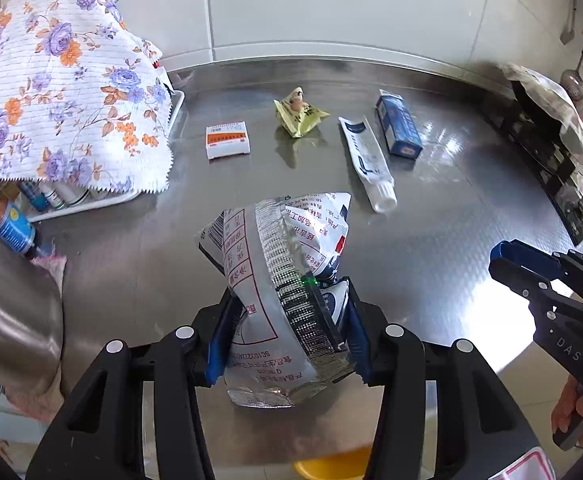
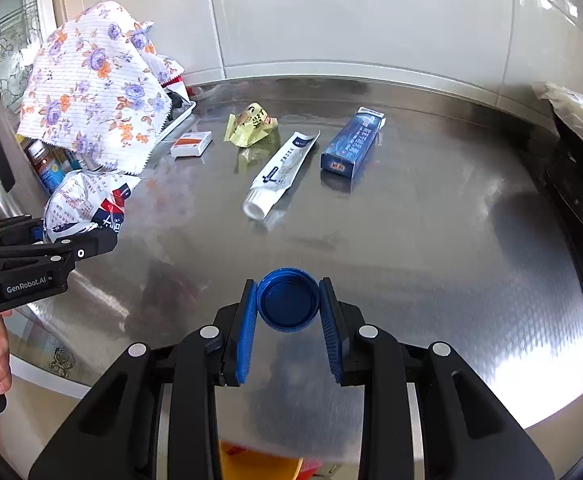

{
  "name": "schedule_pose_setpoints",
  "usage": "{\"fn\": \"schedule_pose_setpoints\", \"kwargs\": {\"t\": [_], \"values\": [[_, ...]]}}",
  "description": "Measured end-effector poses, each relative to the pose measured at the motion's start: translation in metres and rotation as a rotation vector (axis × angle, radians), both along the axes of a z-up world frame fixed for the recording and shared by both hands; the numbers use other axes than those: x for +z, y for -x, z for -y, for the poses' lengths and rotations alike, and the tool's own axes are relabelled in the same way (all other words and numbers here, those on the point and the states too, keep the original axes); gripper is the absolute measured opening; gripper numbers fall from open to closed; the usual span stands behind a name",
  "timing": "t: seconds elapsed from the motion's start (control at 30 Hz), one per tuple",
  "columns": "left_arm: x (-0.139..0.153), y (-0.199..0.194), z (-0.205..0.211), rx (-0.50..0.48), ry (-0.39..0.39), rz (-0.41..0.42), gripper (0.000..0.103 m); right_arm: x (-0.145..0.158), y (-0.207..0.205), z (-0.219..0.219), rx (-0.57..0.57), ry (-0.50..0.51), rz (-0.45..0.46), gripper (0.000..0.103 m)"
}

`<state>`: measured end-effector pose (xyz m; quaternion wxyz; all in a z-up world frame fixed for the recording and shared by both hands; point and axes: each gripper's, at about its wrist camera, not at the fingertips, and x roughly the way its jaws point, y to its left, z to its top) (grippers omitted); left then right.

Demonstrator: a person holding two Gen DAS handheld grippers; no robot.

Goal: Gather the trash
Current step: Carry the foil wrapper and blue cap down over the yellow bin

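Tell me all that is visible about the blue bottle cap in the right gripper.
The blue bottle cap is a round, plastic-looking screw cap with a ribbed outer wall. It faces the camera with its hollow inside. The right gripper holds it by opposite sides between the blue pads, near their tips, above the steel countertop. Nothing else touches it.

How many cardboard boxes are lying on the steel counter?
2. The small orange and white box lies near the floral cloth. The long blue box lies beside the white tube. The cloth may hide more.
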<state>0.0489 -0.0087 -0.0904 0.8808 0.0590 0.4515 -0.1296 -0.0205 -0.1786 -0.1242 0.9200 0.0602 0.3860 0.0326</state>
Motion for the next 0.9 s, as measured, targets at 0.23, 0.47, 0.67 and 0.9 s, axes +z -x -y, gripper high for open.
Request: {"fn": "schedule_pose_setpoints", "kwargs": {"t": [0.23,0.47,0.67,0.9], "values": [[0.005,0.044,-0.001,-0.01,-0.005,0.02,0.048,0.003,0.044,-0.009,0.006,0.016,0.005,0.032],[0.004,0.092,0.001,0.018,-0.012,0.025,0.048,0.006,0.084,-0.009,0.052,0.022,0.02,0.032],[-0.003,0.135,0.006,0.052,-0.018,-0.002,0.048,0.004,0.118,-0.004,0.081,0.005,0.013,0.032],[-0.023,0.185,0.011,0.078,-0.032,-0.042,0.048,-0.012,0.158,-0.006,0.13,-0.002,-0.01,0.032]]}}
